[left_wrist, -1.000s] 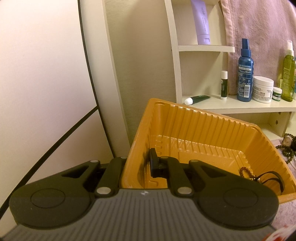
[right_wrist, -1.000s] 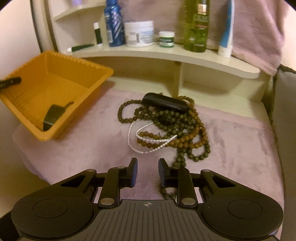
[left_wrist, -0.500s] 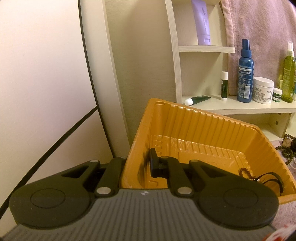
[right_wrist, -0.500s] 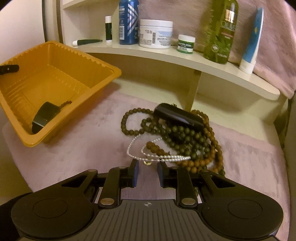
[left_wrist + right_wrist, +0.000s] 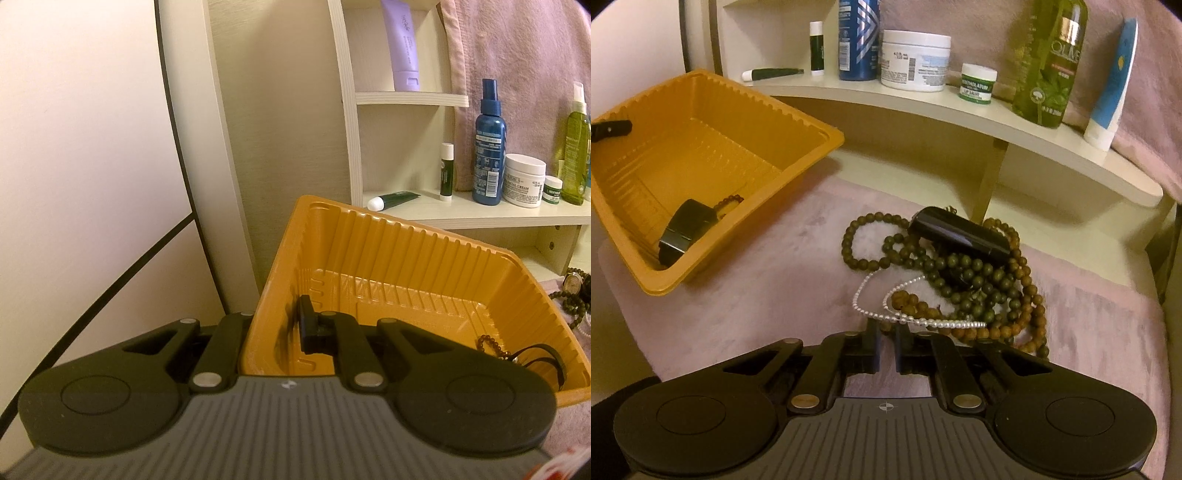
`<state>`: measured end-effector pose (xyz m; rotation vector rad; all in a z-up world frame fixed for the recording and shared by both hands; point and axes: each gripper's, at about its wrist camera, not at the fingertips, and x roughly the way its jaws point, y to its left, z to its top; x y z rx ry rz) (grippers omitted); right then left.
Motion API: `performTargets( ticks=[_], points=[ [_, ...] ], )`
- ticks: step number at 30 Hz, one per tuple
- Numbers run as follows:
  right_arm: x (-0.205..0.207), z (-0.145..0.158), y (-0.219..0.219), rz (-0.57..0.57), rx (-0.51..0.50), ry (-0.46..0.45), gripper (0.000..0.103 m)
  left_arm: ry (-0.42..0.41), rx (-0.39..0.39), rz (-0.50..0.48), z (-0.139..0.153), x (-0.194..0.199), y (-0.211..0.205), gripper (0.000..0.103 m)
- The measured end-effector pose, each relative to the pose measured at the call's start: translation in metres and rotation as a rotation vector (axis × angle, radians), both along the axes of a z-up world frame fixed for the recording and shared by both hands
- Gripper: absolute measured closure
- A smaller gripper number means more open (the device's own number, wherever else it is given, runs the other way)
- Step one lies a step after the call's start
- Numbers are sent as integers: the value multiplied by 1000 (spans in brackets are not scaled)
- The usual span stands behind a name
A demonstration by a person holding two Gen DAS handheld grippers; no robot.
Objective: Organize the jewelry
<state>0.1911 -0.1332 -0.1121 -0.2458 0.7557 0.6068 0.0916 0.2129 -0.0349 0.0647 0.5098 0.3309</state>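
Pearls [image 5: 916, 320]: right hand-held gripper [image 5: 886, 345] just narrowed onto strand at pile's near edge; tangled beads [image 5: 960, 273] may drag; left hand-held gripper [image 5: 275, 328] clamps tray [image 5: 424, 258].

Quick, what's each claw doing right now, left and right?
Left claw: closed on the orange tray wall.
Right claw: just closed at the pearl strand; whether it grips it cannot be told.
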Motion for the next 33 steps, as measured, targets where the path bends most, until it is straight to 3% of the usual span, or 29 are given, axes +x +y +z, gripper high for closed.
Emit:
performTargets(
  ticks=[10, 16, 20, 24, 33],
  points=[
    [-29, 14, -16, 33, 47, 67, 96, 0, 0, 1, 0, 0, 0, 92],
    [-35, 49, -9, 62, 178, 31, 96, 0, -1, 0, 1, -1, 0, 92],
    [-29, 69, 13, 131, 276, 28, 96, 0, -1, -2, 0, -1, 0, 92],
    [-26, 73, 53, 215, 307, 39, 96, 0, 3, -6, 0, -1, 1, 92],
    [-17, 45, 129, 287, 285, 98, 96, 0, -1, -16, 1, -1, 3, 93]
  ],
)
